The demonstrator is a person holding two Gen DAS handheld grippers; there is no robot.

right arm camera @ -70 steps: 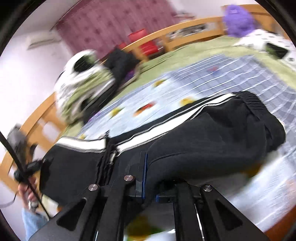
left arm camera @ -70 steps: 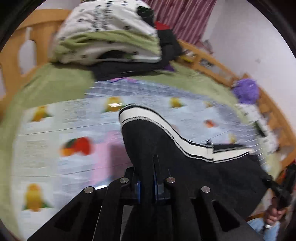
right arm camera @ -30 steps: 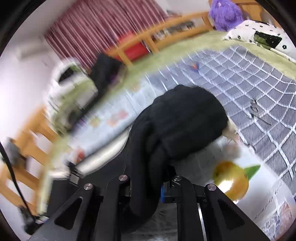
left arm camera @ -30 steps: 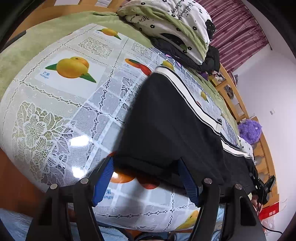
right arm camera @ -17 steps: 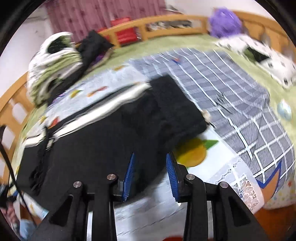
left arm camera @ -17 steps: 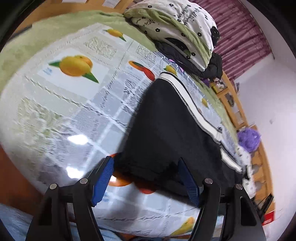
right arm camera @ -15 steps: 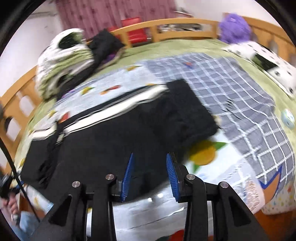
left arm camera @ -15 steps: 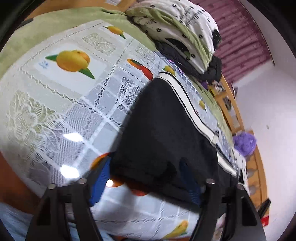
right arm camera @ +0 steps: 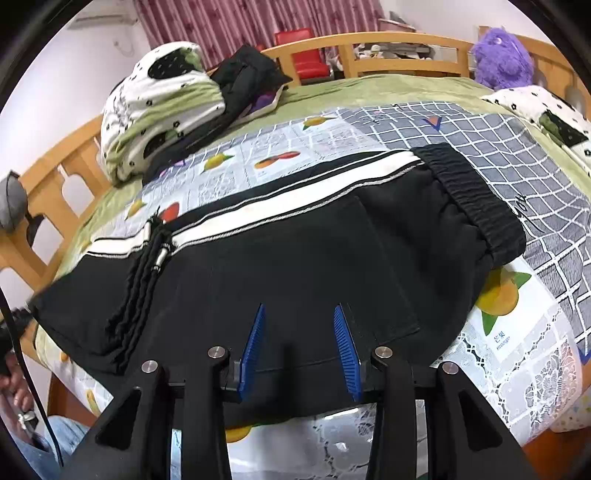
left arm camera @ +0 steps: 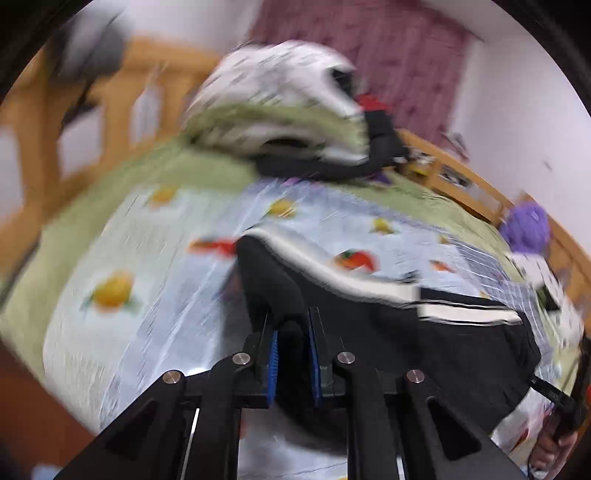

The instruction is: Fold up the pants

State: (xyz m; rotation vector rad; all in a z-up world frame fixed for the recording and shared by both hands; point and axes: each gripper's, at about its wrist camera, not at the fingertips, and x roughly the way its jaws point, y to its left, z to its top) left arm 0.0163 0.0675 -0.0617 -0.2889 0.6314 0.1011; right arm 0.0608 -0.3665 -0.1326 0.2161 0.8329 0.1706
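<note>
The room has a white wall, a dark red striped curtain (right arm camera: 236,22) at 12 o'clock and a wooden bed frame (right arm camera: 391,44) that goes around a bed with a green sheet (right arm camera: 369,88). On the sheet lies a cloth with fruit pictures (right arm camera: 517,332), and at 2 o'clock of it a grey checked cloth (right arm camera: 498,147). A folded white and green quilt (right arm camera: 155,107) with a dark garment (right arm camera: 247,81) beside it sits at 10 o'clock, a red chair (right arm camera: 303,51) stands behind the frame, and a purple plush toy (right arm camera: 502,55) is at 1 o'clock. The black pants (right arm camera: 295,266) lie across the fruit cloth, from 9 o'clock to 3 o'clock in the right wrist view, with a white side stripe (right arm camera: 295,206) along the far edge, the elastic waistband (right arm camera: 472,195) at 2 o'clock and a black drawstring (right arm camera: 147,266) at 9 o'clock. The right gripper (right arm camera: 299,350) hovers over the near edge of the pants with its blue pads (right arm camera: 255,343) parted to a middle width, and they press on nothing. The left wrist view is blurred; there the left gripper (left arm camera: 291,354) has its pads squeezed narrow on a raised fold of the pants (left arm camera: 443,350), which hangs up off the cloth (left arm camera: 147,295).
</note>
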